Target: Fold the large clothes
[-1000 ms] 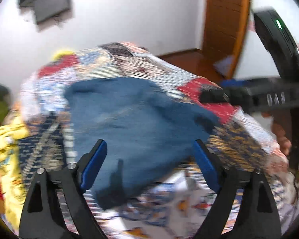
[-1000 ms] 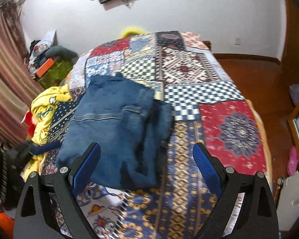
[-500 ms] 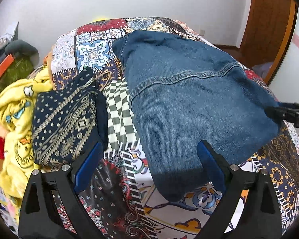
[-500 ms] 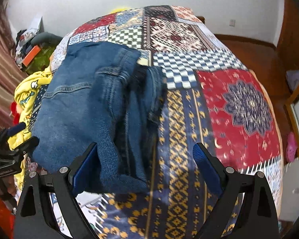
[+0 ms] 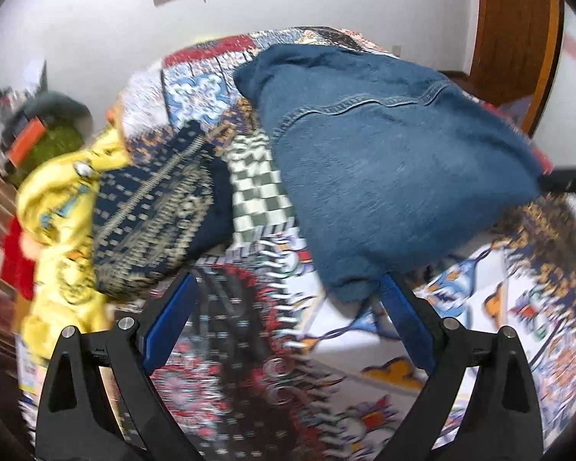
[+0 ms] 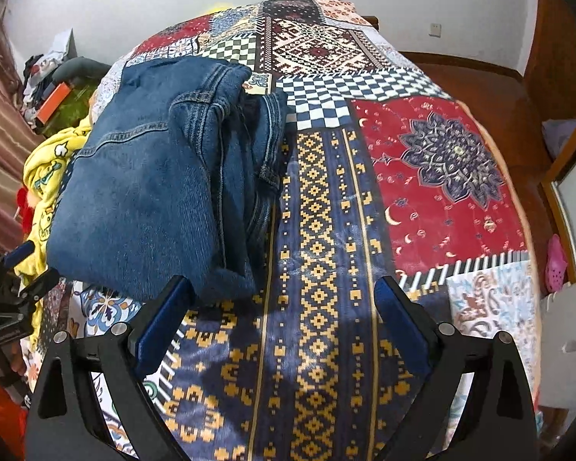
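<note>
Obs. Folded jeans (image 6: 161,199) lie on the patchwork bedspread (image 6: 453,176), a compact denim stack at about 10 o'clock in the right wrist view and 1 o'clock in the left wrist view (image 5: 395,161). Waistband seam and layered edges face the right side of the stack; the layers sit roughly squared, one on another. Judgement: this garment's fold looks finished or nearly so.

Left gripper (image 5: 284,326): jaws spread wide, nothing between them. Its right pad sits just beside the near corner of the denim, at 5 o'clock of the stack; contact cannot be told, the frame is motion-blurred. Right gripper (image 6: 280,326): jaws likewise spread and empty, over bare bedspread, its left pad just beside the near edge of the stack.

Both tools released and flanking the near edge: probably placed so to square or slide the stack, or to leave it.

Other cloth: a dark patterned folded piece (image 5: 157,215) at 9 o'clock of the jeans, and a yellow printed garment (image 5: 61,230) further left at the bed's edge. The yellow one looks unfolded, a likely next item.

Risk: nudging the near corner could shear the layers.
</note>
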